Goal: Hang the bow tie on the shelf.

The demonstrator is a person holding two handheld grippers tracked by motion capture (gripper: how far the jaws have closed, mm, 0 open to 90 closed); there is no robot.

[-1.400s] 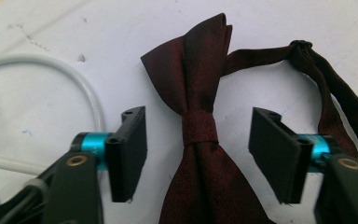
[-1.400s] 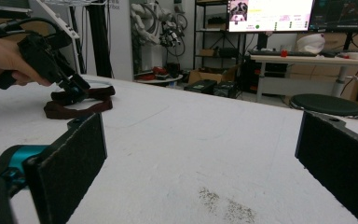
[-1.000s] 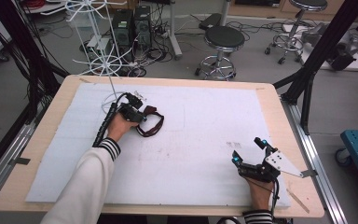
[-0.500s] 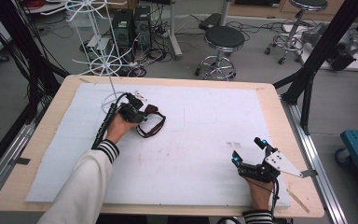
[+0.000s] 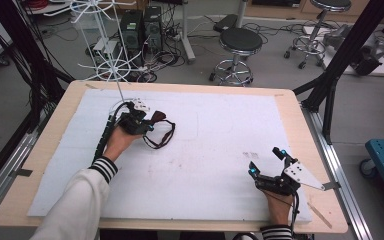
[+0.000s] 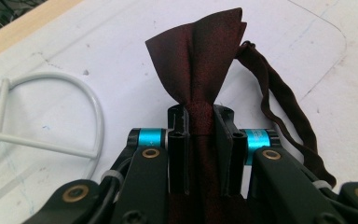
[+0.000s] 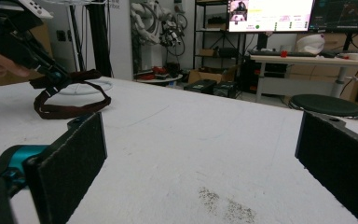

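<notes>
Meanwhile, the left gripper is pinching the dark red bow tie at its knot, jaws pressed tight on the fabric, and has drifted slightly rightward since a second ago, drawing the bow tie's strap along over the white mat near the white wire stand. Near the table's front edge, the right gripper is staying put, its jaws spread wide and holding nothing.
</notes>
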